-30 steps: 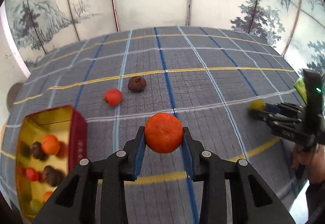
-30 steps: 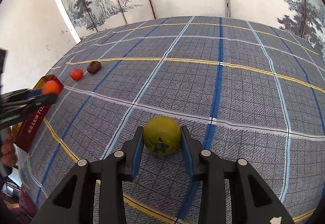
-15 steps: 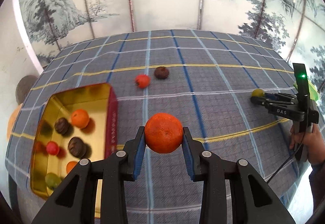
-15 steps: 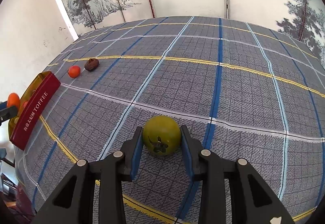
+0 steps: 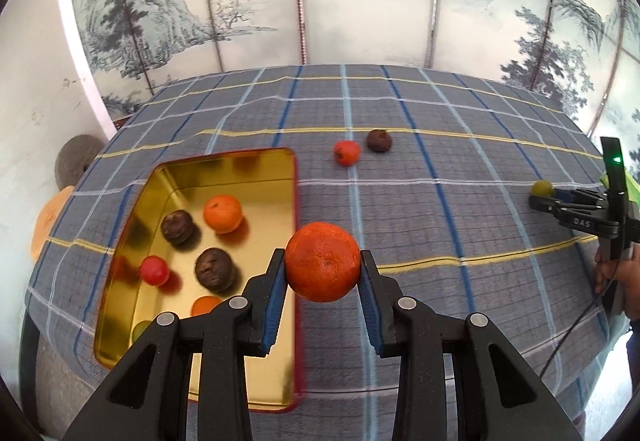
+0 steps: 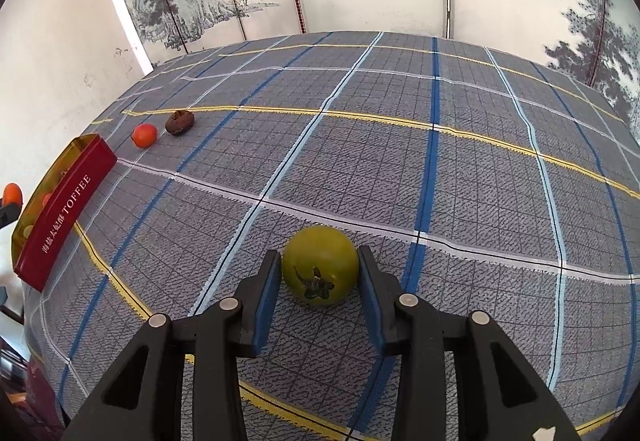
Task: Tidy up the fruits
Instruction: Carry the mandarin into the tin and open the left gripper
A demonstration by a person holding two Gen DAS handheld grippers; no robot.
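Note:
My left gripper [image 5: 322, 275] is shut on an orange mandarin [image 5: 322, 261], held in the air over the right rim of the gold tin [image 5: 224, 171]. Several fruits lie in the tin, among them an orange one [image 5: 223, 213] and a dark one [image 5: 214, 268]. My right gripper [image 6: 320, 275] has its jaws opening around a green fruit [image 6: 320, 264] that rests on the cloth, the pads just off its sides. A small red fruit [image 5: 347, 152] and a dark brown fruit [image 5: 379, 140] lie loose beyond the tin.
A grey checked cloth [image 6: 400, 169] covers the table. The tin's red outer wall [image 6: 64, 209] reads TOFFEE in the right wrist view. Painted screen panels [image 5: 360, 1] stand behind the table. A person's hand [image 5: 616, 273] holds the right gripper at the table's right edge.
My left gripper has carried the mandarin leftward to the tin's right rim. The right gripper's pads have drawn slightly apart from the green fruit, which stays on the cloth.

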